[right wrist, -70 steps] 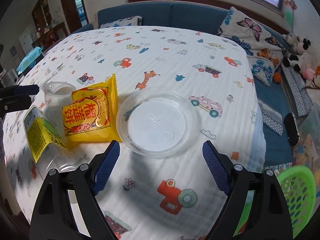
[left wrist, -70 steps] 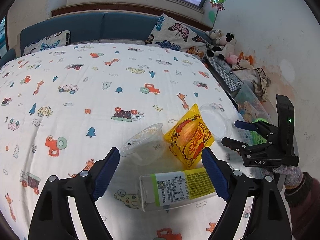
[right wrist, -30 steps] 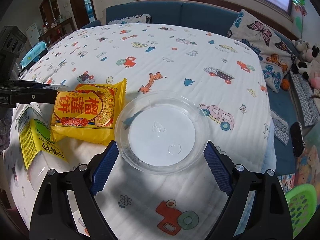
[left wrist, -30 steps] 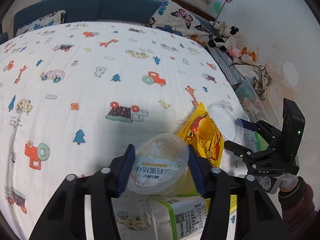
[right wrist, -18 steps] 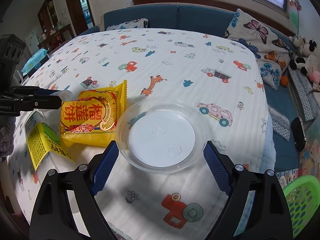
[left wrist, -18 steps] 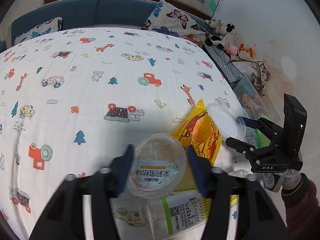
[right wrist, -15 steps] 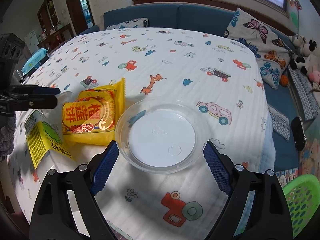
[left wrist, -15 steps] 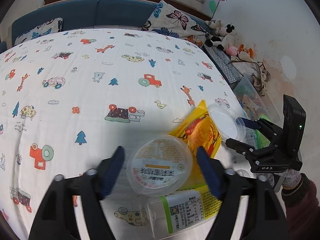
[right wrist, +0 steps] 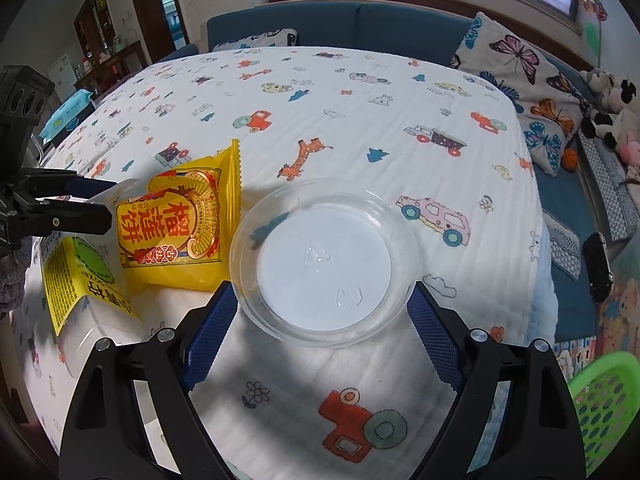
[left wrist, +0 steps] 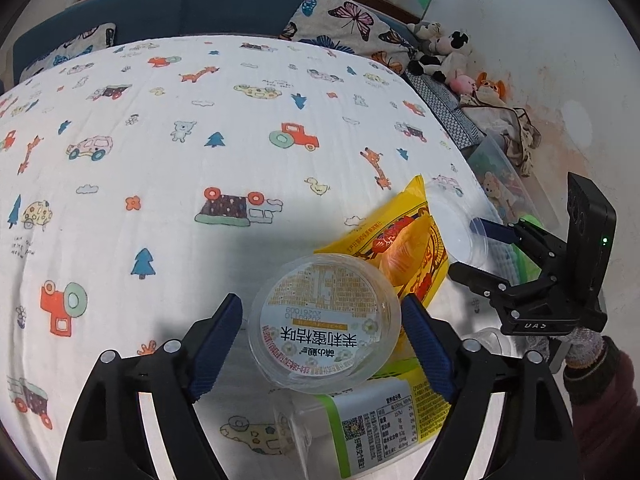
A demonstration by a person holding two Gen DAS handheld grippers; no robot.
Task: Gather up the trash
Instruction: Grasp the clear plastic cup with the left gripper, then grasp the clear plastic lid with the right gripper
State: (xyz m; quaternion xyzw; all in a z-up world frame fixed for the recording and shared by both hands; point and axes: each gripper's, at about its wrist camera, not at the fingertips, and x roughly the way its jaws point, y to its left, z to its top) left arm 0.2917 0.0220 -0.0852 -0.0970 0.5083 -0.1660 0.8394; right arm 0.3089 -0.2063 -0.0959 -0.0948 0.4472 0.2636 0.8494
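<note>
Trash bunched near the right edge of the tabletop (left wrist: 168,148), cartoon cloth bare and wide beyond it. Left tool (left wrist: 322,336) spread, jaws just opened, pads flanking but clear of the round clear cup (left wrist: 324,324), tipped onto the yellow-green carton (left wrist: 384,420). Yellow snack packet (right wrist: 180,224) lying between cup and clear plastic lid (right wrist: 324,260), touching both. Right tool (right wrist: 320,320) spread wide, pads beside the lid's near rim, contact impossible to tell. Green basket (right wrist: 604,400) down past the near right corner; blue sofa (right wrist: 360,20) along the far edge.
</note>
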